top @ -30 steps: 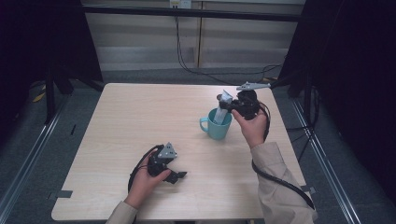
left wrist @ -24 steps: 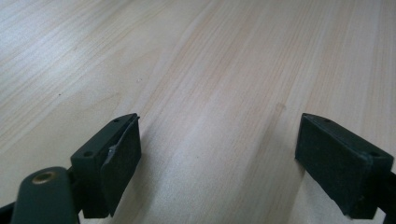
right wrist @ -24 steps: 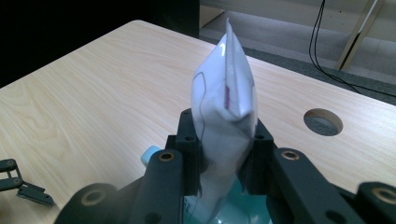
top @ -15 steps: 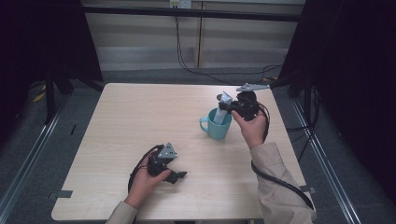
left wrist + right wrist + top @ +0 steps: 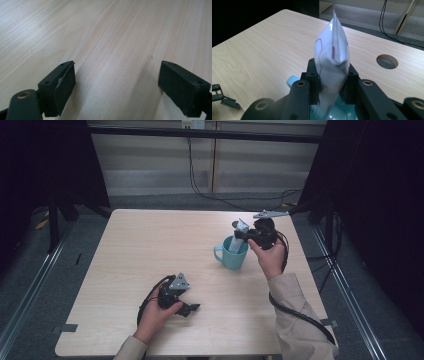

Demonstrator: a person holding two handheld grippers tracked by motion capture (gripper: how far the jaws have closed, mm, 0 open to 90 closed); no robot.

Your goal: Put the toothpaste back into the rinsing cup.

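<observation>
Over mug (image 5: 233, 254) at table's (image 5: 150, 245) right side, we see right gripper (image 5: 243, 233) clamped on white packet (image 5: 332, 53), packet's lower end inside mug. Near front edge, left gripper (image 5: 192, 308) rests low on table, jaws wide apart, nothing between.

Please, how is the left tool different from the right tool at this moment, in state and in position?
The left tool is open, its jaws wide apart with nothing between them; the right tool is shut on a white packet. The left tool lies low on the table near the front edge; the right tool is raised above a teal mug, with the packet's lower end in the mug. Both are black, and a hand holds each.
</observation>
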